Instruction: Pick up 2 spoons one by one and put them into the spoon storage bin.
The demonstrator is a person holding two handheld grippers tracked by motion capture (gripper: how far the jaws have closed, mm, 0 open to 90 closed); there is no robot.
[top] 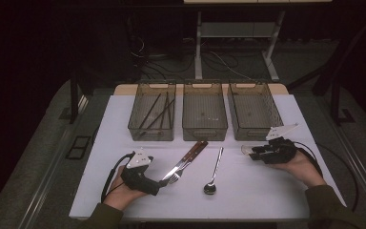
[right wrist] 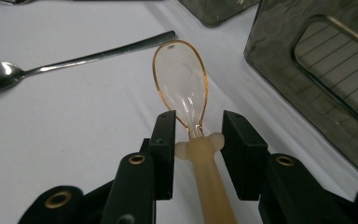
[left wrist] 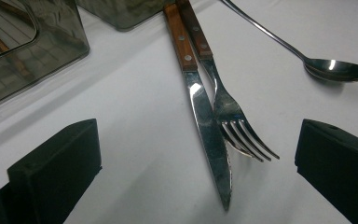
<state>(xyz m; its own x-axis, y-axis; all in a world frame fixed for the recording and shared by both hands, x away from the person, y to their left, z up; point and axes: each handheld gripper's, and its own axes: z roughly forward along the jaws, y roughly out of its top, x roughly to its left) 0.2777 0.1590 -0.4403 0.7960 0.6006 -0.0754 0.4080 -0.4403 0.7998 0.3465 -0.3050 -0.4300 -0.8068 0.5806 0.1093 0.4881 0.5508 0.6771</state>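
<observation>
Presently, the right gripper (right wrist: 196,154) is the one engaged: a translucent plastic spoon (right wrist: 186,84) lies between its jaws, its pale handle running back between the two black pads and its clear, amber-rimmed bowl pointing straight ahead of them. The long axis of the spoon thus runs in line with the gripper, not across it. The jaws stand narrowed about the flared collar where handle meets bowl; a thin gap shows at each side, so whether the pads press on it cannot be told. In the high view this gripper (top: 257,153) sits at the right side of the white table (top: 119,119), just before the right-hand bin (top: 253,114), with the spoon's bowl (top: 246,149) pointing toward the table's middle. Judged from that, the bin lies off to the side of the spoon's axis, so the coming move turns on swinging the hand toward it.

The left gripper (left wrist: 198,163) is wide open and holds nothing. A knife (left wrist: 204,121) and fork (left wrist: 228,112) with wooden handles lie side by side ahead of it, blade and tines pointing back toward the pads, lengthwise to the gripper. The left hand is the nearer to these.

Farther off, a metal spoon (top: 214,171) lies between the two hands. Beyond stand the middle bin (top: 205,112) and the left bin (top: 152,112), the latter holding dark chopsticks (top: 158,113)
</observation>
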